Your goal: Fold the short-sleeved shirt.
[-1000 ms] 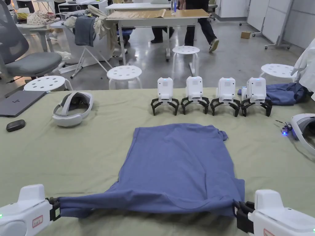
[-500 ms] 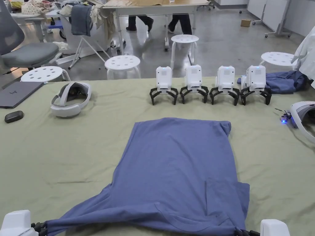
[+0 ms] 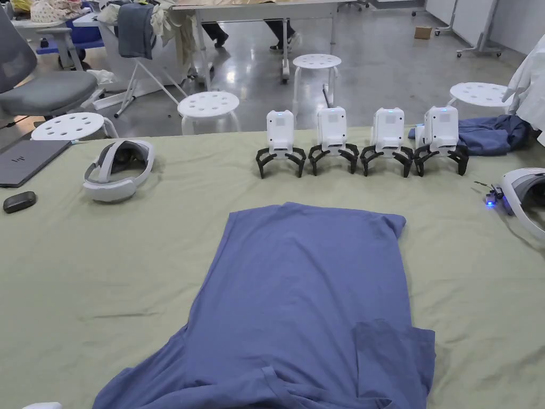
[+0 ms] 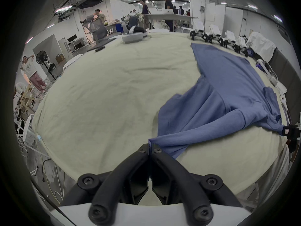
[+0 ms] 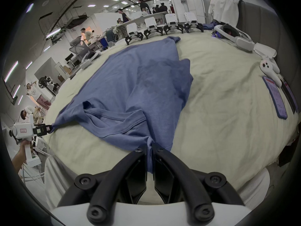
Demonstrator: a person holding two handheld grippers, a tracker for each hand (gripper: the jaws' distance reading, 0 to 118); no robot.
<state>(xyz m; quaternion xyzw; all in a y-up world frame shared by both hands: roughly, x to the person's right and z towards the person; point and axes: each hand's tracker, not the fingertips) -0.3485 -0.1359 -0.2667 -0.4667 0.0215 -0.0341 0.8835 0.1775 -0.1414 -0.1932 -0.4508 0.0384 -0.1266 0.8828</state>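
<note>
Pale green cloth-covered table (image 3: 106,277) | blue short-sleeved cotton shirt (image 3: 303,298) flat mid-table | my left gripper (image 4: 150,148) and right gripper (image 5: 150,146) each clamp a near corner, spreading it taut so it's ready to fold.

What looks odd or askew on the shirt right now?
The shirt lies lopsided: its right sleeve is folded in over the body, showing as a darker patch, while the left sleeve is still spread out. The far right corner is slightly bunched.
</note>
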